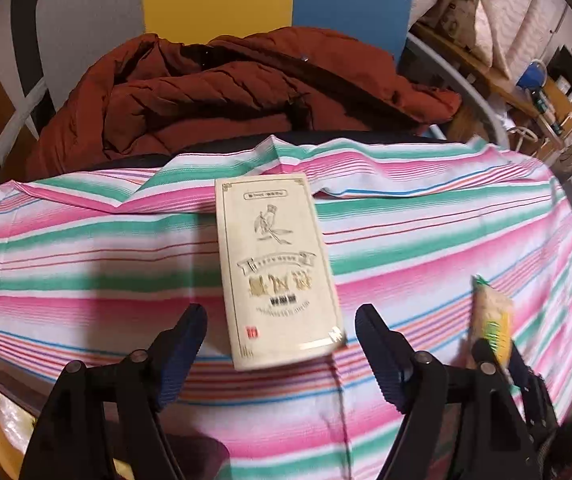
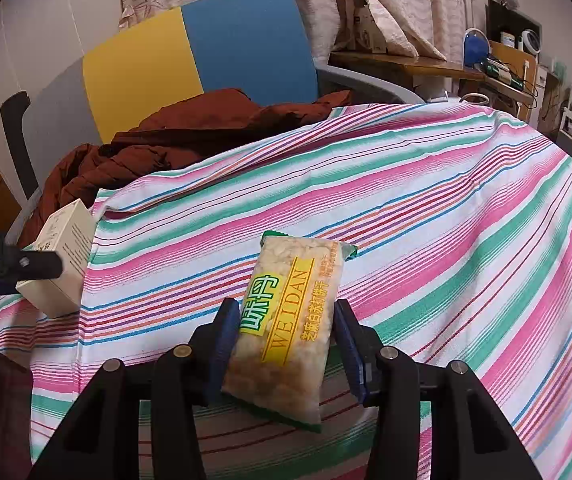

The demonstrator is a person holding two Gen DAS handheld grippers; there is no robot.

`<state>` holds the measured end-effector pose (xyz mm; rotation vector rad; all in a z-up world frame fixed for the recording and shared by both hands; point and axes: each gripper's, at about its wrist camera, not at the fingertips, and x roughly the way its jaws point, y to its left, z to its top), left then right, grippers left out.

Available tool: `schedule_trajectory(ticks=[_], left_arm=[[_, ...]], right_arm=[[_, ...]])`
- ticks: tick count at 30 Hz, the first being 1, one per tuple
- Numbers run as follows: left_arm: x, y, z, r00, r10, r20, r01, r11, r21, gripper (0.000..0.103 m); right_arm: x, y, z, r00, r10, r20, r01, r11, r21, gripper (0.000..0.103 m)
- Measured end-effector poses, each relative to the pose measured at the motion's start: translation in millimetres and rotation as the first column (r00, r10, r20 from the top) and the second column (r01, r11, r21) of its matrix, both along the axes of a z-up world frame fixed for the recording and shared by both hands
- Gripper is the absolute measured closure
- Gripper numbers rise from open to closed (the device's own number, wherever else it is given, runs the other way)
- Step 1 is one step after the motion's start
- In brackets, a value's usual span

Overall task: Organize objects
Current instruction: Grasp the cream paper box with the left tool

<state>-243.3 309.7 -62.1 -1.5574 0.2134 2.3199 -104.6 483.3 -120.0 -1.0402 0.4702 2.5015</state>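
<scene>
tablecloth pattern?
The tablecloth has pink, green and white stripes with thin blue and orange lines, clearest in the right wrist view.

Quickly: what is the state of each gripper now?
Left gripper: open, around the cream box, not gripping.
Right gripper: closed on the cracker packet.
</scene>
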Motion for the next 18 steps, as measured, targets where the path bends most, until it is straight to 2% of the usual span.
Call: schedule_trajectory(ticks=[2,5,9,14,18], left_arm=[[-3.2,1.5,-3.8,1.0,-0.003,0.0,0.003,1.0,-0.001,0.026],[-8.2,2.2,-13.2,1.0,0.007,0.025,-0.006,1.0,-0.012,0.045],[-8.3,-0.4,-16.0,1.0,0.013,0.013,-0.013,1.0,0.009,0.048],[-3.3,-11.5,-13.1,0.999,0.034,0.006,-0.035,0.994,0.1,0.05],[8.7,-15.0,-2.0,0.998,0.011,-0.06,-0.003,0.99,0.143,0.052]], right_arm=[[0.2,0.0,-0.3,1.0,0.0,-0.002,0.0,1.0,0.001,0.054],[0.0,-1.2,-0.2,1.0,0.0,-0.001,0.0,1.0,0.012,0.054],[0.2,-1.4,-0.6,1.0,0.0,-0.003,0.0,1.0,0.015,0.054],[0.3,-2.3,-0.5,1.0,0.0,-0.004,0.0,1.0,0.022,0.054],[-0.8,-4.9,0.0,1.0,-0.001,0.002,0.001,0.999,0.043,0.054]])
